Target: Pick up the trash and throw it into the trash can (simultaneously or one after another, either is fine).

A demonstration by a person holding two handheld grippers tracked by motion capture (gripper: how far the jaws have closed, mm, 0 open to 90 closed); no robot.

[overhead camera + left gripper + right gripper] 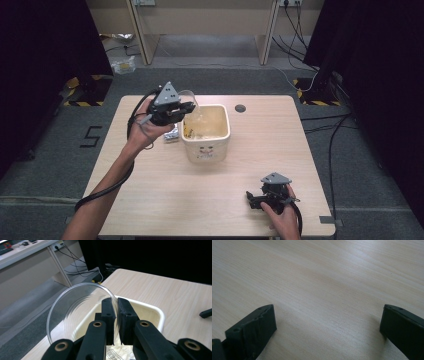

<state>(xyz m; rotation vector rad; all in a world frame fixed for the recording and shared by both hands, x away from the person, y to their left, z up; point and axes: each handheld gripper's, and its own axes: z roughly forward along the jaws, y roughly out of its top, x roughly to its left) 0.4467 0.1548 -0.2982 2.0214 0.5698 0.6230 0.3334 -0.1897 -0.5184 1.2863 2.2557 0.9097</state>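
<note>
A clear round plastic dish hangs tilted over the left rim of a cream square tub. My left gripper is shut on the dish's thin rim, held up over the tub's left side. Some yellowish wrappers lie inside the tub. My right gripper rests on the wooden table near its front right, jaws wide open with bare wood between them.
A crumpled silver packet lies on the table against the tub's left side, under my left hand. A round cable hole sits behind the tub. Black curtains flank the table; desk legs and cables stand beyond it.
</note>
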